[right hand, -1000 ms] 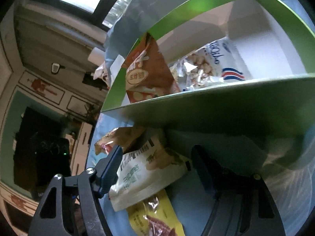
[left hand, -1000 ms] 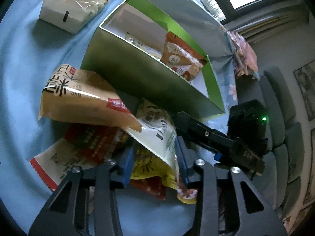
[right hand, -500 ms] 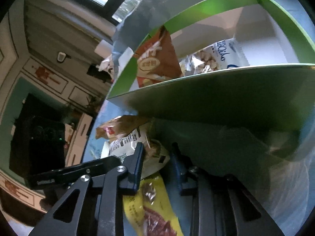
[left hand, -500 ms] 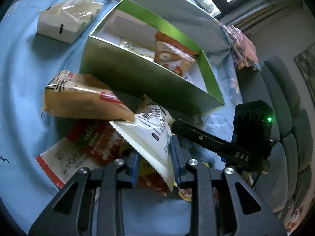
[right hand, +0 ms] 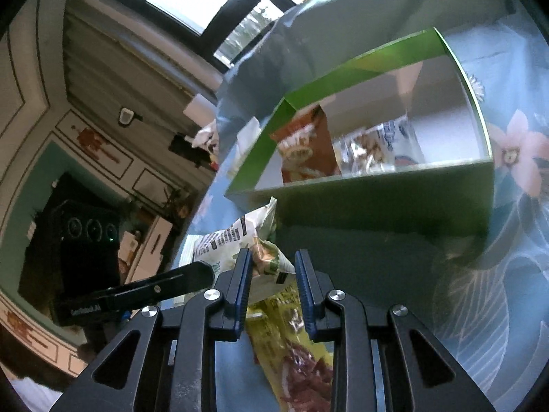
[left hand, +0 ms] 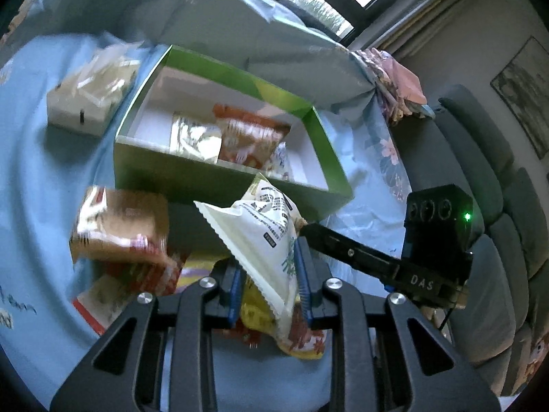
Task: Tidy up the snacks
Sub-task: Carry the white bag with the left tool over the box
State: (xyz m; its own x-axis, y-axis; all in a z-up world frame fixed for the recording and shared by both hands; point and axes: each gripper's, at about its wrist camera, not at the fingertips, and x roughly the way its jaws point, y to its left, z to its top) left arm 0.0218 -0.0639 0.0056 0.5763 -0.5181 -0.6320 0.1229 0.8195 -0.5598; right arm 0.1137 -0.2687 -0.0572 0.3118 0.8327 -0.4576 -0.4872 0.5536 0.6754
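Note:
A white snack bag with green print is gripped from both sides. My left gripper is shut on one end of it and my right gripper is shut on the other end, lifting it just in front of the green box. The box stands open, with an orange snack bag, a clear bag of nuts and a pale packet inside. A yellow snack bag lies under the grippers.
A tan snack bag and red packets lie on the blue cloth left of the held bag. A white tissue pack sits left of the box. A grey sofa is at the right.
Both grippers closed on the white snack bag and raised it off the pile toward the box; the view pulled back and upward from the table.

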